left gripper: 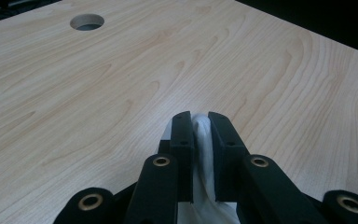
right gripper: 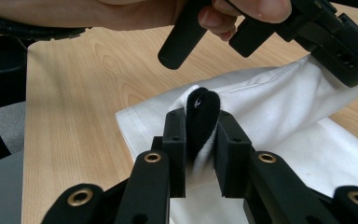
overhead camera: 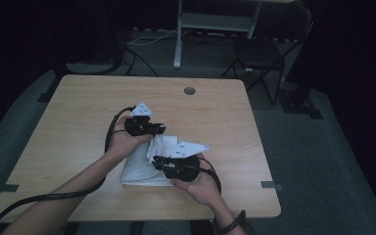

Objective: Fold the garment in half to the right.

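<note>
A white cloth (overhead camera: 138, 169) lies folded in the middle of the wooden table (overhead camera: 78, 117). My left gripper (overhead camera: 159, 130) holds an upper edge of it, lifted off the table. In the left gripper view the jaws (left gripper: 200, 120) are shut on a thin white fold (left gripper: 201, 154). My right gripper (overhead camera: 156, 161) is just in front, pointing left, also shut on the cloth. In the right gripper view its jaws (right gripper: 203, 120) pinch a bunched fold with a dark patch (right gripper: 202, 116) at its tip; the cloth (right gripper: 279, 100) stretches up to the left gripper (right gripper: 338, 44) at the top right.
A round cable hole (overhead camera: 190, 90) sits near the table's far edge, also seen as the hole (left gripper: 87, 21). A dark chair (overhead camera: 262, 51) and a white stand (overhead camera: 215, 22) are beyond the table. A black cable (overhead camera: 44, 198) trails along the left forearm.
</note>
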A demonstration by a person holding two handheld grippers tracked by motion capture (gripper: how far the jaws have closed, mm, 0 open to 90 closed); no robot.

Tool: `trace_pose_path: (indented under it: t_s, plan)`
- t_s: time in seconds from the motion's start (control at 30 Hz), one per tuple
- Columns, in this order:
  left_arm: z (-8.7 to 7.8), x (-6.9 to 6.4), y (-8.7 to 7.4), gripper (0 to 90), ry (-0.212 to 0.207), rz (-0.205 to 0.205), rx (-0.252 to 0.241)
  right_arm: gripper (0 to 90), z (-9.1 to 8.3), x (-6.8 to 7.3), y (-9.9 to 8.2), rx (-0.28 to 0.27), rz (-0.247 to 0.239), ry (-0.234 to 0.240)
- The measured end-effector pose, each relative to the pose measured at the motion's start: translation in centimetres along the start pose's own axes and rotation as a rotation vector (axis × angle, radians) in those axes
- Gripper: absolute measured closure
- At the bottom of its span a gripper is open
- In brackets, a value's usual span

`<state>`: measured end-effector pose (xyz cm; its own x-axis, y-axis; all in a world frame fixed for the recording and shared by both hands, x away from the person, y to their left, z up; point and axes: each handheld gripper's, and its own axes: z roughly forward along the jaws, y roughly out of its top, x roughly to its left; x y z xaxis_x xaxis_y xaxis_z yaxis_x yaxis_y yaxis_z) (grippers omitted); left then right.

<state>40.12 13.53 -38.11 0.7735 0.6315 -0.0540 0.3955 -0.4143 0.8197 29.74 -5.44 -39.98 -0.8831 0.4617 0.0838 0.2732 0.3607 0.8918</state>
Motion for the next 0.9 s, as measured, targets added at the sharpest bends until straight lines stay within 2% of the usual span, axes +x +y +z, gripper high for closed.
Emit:
trace_pose_path:
  t_s: [0.9]
  plan:
    - [1.5, -0.6, 0.0, 80.9, -0.010, 0.022, 0.005, 75.9, -0.8, -0.7, -1.3, 0.016, 0.025, -0.010]
